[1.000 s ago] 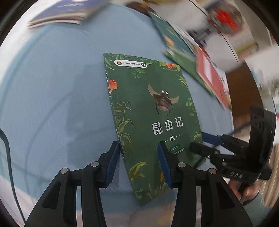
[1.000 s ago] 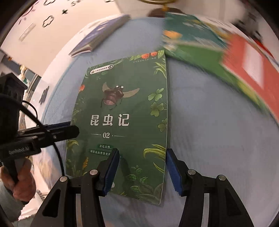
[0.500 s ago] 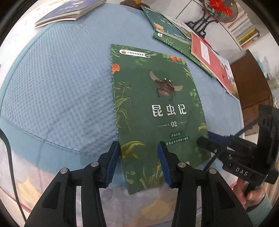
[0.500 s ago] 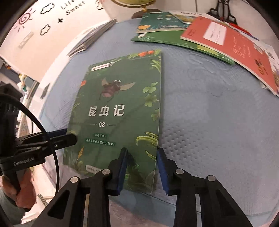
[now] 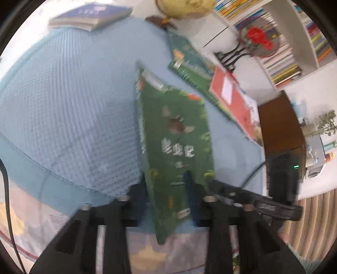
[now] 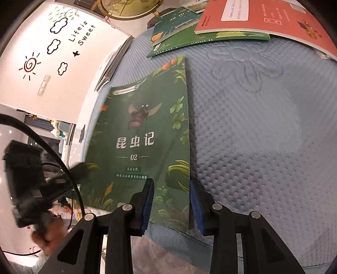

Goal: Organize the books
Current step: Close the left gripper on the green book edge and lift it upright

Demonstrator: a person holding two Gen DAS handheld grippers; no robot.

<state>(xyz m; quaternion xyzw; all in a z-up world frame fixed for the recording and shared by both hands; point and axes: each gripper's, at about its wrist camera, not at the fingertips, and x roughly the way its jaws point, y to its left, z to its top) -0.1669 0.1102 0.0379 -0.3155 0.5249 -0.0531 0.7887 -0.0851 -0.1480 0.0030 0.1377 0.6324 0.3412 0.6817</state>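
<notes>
The right gripper (image 6: 171, 202) has its 2 blue-padded black fingers (image 6: 147, 202) set narrow on either side of the near right corner of the green paperback book with a beetle on its cover (image 6: 145, 143); the pads sit at the book's edge and appear to pinch it. The left gripper (image 5: 167, 200) is closing its jaws, with the same book's near left corner between its blue pads (image 5: 190, 189); this view is motion-blurred, so whether the pads already press on the cover cannot be told. In the left wrist view the green book (image 5: 174, 134) stands tilted, its left edge raised off the pale blue quilted mattress (image 6: 263, 126), the near end jutting past the mattress edge. The right gripper (image 5: 252, 202) shows at the book's right corner in that view; the left one (image 6: 69, 175) shows blurred at the left in the right wrist view, held by a hand (image 6: 48, 234). Beyond the book lie 2 overlapping green books (image 6: 179, 31) and a red-covered book (image 6: 273, 19) on top of them. A stack of blue-covered books (image 5: 90, 14) rests at the far left, near a globe (image 6: 128, 8).
</notes>
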